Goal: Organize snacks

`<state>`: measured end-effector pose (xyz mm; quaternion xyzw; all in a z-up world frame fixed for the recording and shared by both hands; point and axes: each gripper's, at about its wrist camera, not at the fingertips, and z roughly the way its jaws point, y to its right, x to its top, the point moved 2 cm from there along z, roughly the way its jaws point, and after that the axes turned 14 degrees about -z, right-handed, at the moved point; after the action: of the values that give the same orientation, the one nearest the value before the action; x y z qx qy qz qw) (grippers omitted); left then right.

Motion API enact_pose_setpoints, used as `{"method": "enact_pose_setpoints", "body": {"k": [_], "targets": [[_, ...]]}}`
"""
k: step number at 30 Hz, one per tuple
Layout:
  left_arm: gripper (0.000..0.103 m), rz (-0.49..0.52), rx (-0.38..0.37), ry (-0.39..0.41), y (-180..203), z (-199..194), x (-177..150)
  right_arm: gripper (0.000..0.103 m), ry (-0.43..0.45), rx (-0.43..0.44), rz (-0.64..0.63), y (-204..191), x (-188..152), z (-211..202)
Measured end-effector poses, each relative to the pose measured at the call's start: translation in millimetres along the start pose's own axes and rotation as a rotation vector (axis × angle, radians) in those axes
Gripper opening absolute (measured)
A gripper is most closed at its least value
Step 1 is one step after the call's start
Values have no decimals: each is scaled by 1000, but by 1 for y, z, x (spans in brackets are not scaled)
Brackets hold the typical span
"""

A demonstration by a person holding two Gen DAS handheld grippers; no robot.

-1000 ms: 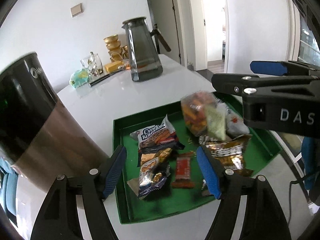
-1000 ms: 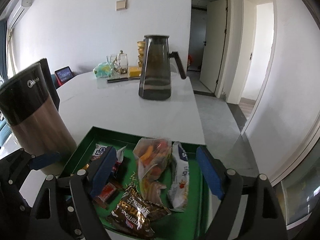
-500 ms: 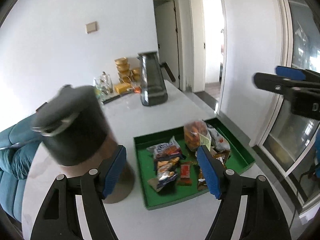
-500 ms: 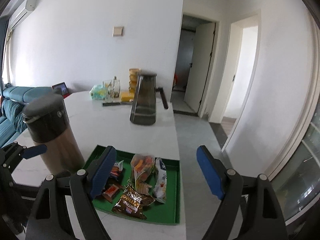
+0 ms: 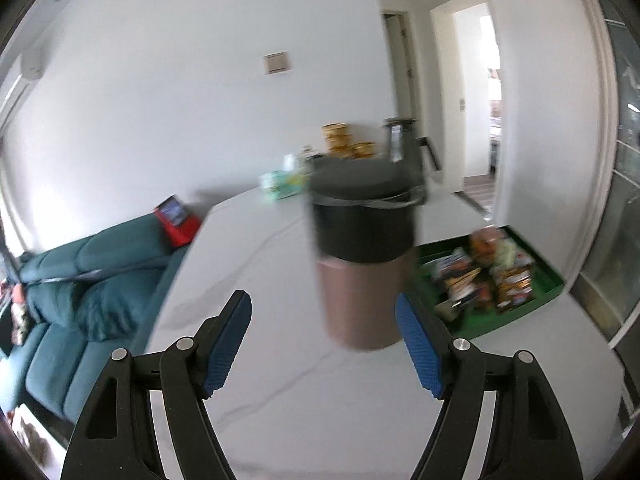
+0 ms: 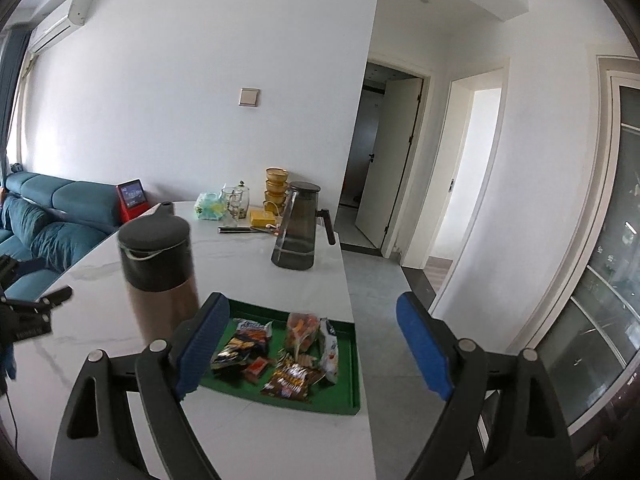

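Here, a white marble-look table (image 6: 256, 280) fills the middle of a bright room, with a teal sofa (image 6: 44, 220) along its far left side. Near the table's right edge lies a green tray (image 6: 354, 364), placed there, it seems, to keep the snacks in 1 spot. The snacks (image 6: 276, 356) lie inside it in a loose heap: several crinkled packets, 1 clear bag of orange pieces, 1 white packet along the right wall.

Just left of the tray stands a tall thermos (image 6: 158, 276) with a black top and a coppery body. In the left wrist view it is blurred and blocks part of the tray (image 5: 548, 276). Farther back stands a dark glass pitcher (image 6: 298, 232), and behind it a clutter of golden bowls, glasses and a pale green pack, all well apart from the tray.

The left gripper (image 5: 324, 344) hangs above bare table, its blue pads wide apart and holding nothing. The right gripper (image 6: 312, 344) hangs above the tray, also spread wide and holding nothing. Both sit high and clear of the snacks, likely a pause between sorting moves.
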<state>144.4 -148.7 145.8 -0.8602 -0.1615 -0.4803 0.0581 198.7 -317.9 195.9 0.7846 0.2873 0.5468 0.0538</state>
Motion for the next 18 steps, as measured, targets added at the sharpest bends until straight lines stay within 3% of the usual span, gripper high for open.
{"method": "enact_pose_setpoints", "body": {"k": [3, 5, 8, 18], "targets": [[72, -29, 49, -10, -40, -7, -10, 103, -14, 7, 2, -15, -3, -11], [82, -52, 80, -20, -65, -9, -21, 103, -31, 20, 9, -26, -6, -14], [83, -80, 120, -54, -95, -5, -45, 103, -59, 48, 24, -43, -14, -14], [83, -145, 105, -200, -128, 15, -116, 103, -201, 183, 83, -137, -65, 9]]}}
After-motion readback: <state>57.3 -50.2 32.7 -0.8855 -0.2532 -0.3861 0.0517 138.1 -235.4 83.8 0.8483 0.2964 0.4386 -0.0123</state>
